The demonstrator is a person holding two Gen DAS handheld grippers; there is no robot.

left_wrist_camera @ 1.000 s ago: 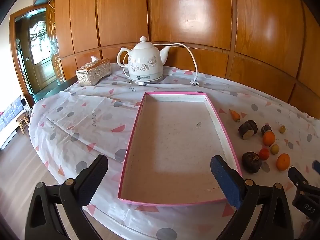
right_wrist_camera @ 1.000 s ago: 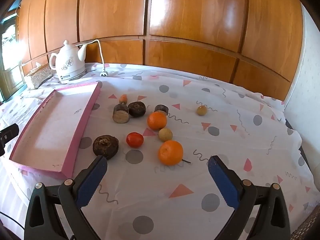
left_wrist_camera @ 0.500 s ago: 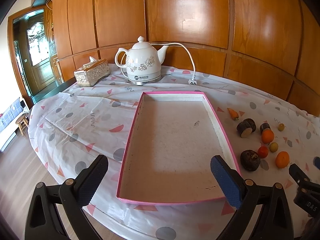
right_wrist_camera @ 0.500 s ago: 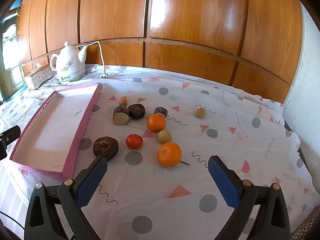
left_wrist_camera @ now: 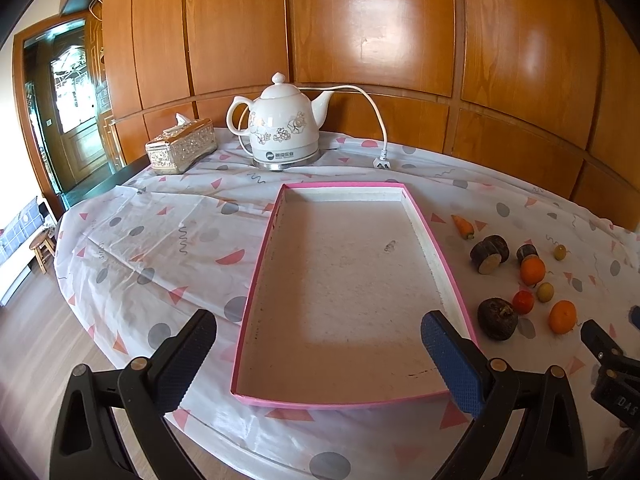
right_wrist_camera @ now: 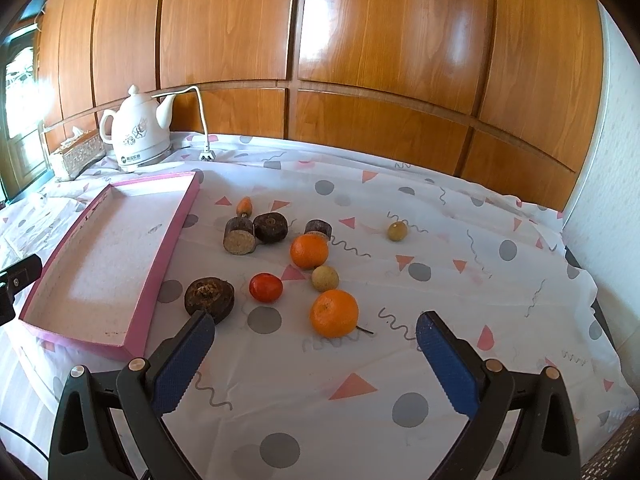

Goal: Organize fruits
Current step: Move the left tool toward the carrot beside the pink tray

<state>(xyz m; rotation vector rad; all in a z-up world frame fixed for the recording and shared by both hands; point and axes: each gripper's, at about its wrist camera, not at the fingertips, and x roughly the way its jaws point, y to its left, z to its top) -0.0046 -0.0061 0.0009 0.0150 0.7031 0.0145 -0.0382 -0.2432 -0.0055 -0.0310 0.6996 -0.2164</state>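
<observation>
The clothed table [right_wrist_camera: 460, 240] bears a pink tray [left_wrist_camera: 256, 280], kettle [left_wrist_camera: 282, 132], tissue box [left_wrist_camera: 180, 150], scattered fruits [right_wrist_camera: 334, 314].

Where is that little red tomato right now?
In the right wrist view, the red tomato lies on the tablecloth between the dark round fruit and the nearer orange.

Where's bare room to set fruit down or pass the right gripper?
The pink tray is bare inside. Open cloth lies right of the lone longan and near the right gripper. Crowded: the cluster around the near orange.

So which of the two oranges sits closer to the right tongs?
The orange at the front of the cluster, just ahead of the open right tongs. The other orange lies farther back, beside the dark cut pieces.
</observation>
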